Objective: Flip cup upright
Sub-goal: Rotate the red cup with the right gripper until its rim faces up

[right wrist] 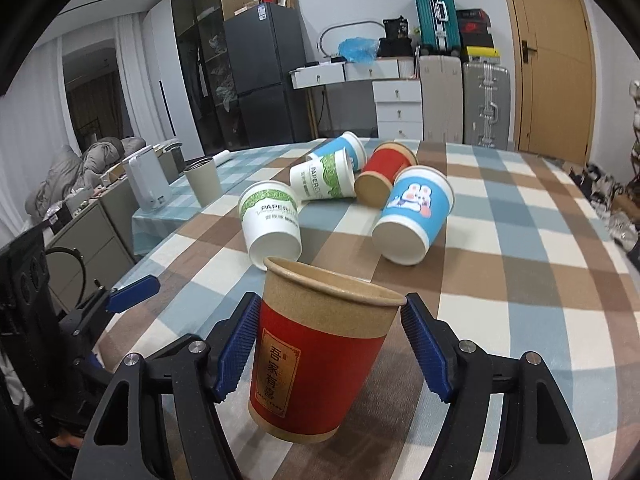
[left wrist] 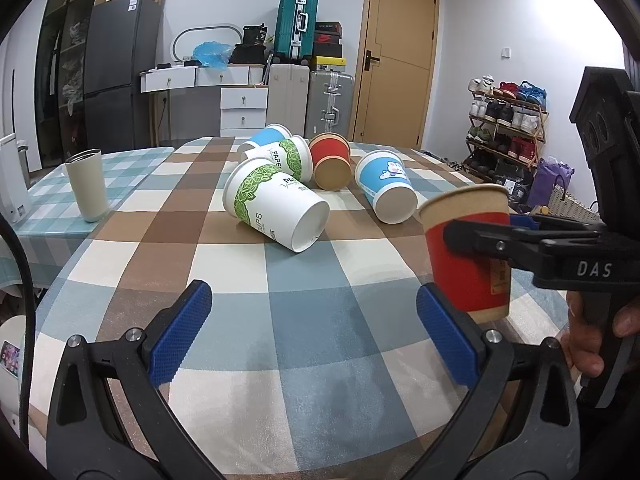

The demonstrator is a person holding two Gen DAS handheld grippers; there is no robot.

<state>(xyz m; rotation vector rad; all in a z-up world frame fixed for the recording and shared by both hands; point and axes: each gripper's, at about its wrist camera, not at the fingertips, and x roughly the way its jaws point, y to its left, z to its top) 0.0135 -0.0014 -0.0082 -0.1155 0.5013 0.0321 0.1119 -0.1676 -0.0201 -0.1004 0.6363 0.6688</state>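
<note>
The right gripper (right wrist: 328,344) pinched the light, crushable red cup (right wrist: 316,360) mid-wall, mouth up, while the left gripper (left wrist: 316,332) gaped empty.

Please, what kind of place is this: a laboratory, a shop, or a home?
Most likely a room in a home, used partly for storage. A fridge stands by the wall, suitcases and shoe boxes are stacked beside a door, and a shoe rack is full. Paper cups lie on a checked tablecloth.
</note>
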